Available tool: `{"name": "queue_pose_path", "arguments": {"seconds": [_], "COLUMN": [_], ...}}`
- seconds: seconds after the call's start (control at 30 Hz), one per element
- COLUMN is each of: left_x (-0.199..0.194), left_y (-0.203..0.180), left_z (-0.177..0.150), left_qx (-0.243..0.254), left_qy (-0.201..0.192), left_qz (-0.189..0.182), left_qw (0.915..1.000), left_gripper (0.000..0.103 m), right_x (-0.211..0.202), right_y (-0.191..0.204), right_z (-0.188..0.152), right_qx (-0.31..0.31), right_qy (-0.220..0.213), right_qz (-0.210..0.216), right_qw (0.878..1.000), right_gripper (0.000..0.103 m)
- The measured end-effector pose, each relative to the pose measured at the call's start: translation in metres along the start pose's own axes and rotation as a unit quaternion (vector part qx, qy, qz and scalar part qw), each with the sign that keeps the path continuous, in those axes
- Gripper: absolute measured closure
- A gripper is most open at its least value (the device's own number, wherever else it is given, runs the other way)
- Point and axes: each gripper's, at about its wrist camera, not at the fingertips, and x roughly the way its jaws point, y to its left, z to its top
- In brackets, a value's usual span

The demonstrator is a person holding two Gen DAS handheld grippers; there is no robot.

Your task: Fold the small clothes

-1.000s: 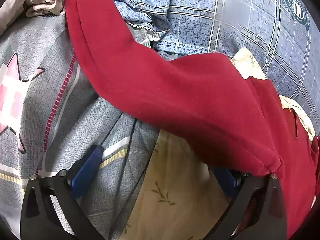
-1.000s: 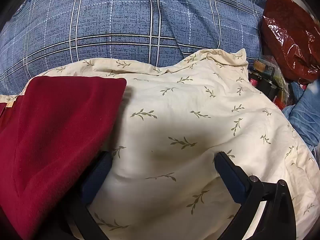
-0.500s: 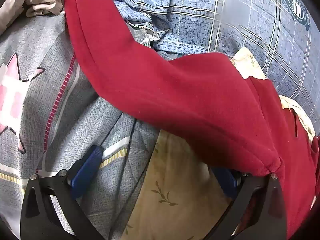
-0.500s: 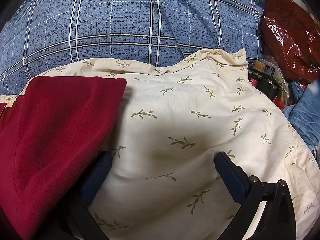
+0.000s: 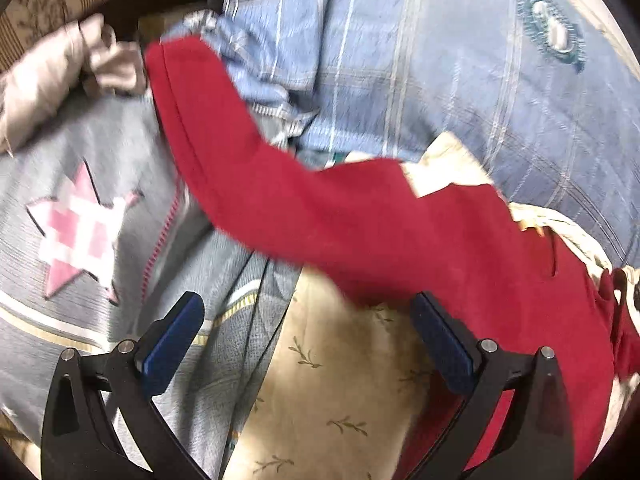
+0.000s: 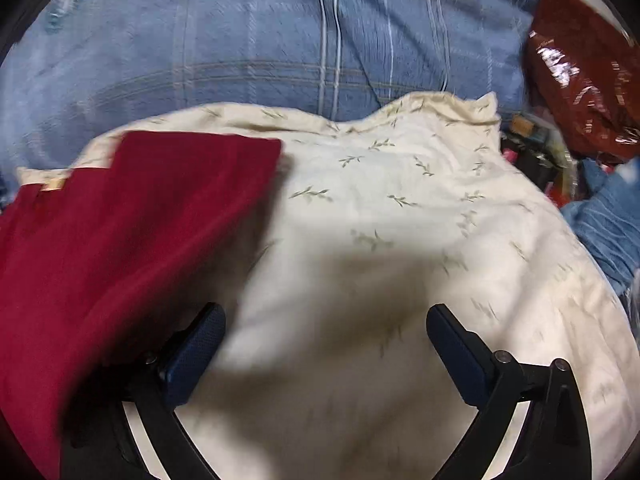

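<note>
Red garment [image 5: 360,216] loose; left gripper [image 5: 308,320], right gripper [image 6: 324,328] wide apart, empty.

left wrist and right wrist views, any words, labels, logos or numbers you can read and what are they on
None can be read.
Round badge on the blue plaid cloth: blurred, letters unreadable.
Small tan tag on the red garment: too small and blurred.
Red foil bag: no print legible.
Pink star on the grey cloth: a pattern, no text.
</note>
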Motion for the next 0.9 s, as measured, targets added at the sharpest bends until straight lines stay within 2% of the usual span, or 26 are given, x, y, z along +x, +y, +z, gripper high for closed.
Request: {"name": "queue_pose_path", "arguments": {"seconds": [0.07,0.17,0.3,0.37,0.47,0.63,0.77,0.9], "left_x": [-0.010,-0.022,-0.036,-0.017,-0.018,-0.017,-0.015,-0.013], "left_y": [-0.003,-0.008,-0.015,-0.029,-0.028,-0.023,-0.019,-0.017], "left_z": [-0.003,-0.006,-0.008,0.003,0.003,0.006,0.002,0.002], "left_qx": [0.007,0.019,0.039,0.046,0.049,0.050,0.050,0.047], "left_qy": [-0.011,-0.024,-0.042,-0.040,-0.041,-0.043,-0.044,-0.043], "left_qz": [-0.010,-0.014,-0.012,-0.012,-0.004,0.004,0.010,0.011], "left_qw": [0.9999,0.9994,0.9983,0.9981,0.9980,0.9978,0.9977,0.9979], "left_gripper": [0.000,0.000,0.000,0.000,0.000,0.000,0.000,0.000], "right_x": [-0.037,-0.082,-0.122,-0.134,-0.138,-0.131,-0.107,-0.091], "right_y": [0.007,0.025,0.066,0.097,0.151,0.227,0.261,0.274], "right_z": [-0.014,-0.025,-0.029,-0.029,-0.026,-0.031,-0.029,-0.032], "right_qx": [-0.010,-0.031,-0.055,-0.069,-0.105,-0.142,-0.116,-0.086], "right_qy": [-0.026,-0.035,-0.044,-0.048,-0.052,-0.069,-0.058,-0.057], "right_qz": [0.014,0.036,0.114,0.166,0.214,0.235,0.248,0.248], "right_qw": [1.000,0.998,0.991,0.983,0.970,0.959,0.960,0.963], "right_gripper": [0.001,0.001,0.001,0.001,0.001,0.002,0.003,0.002]}}
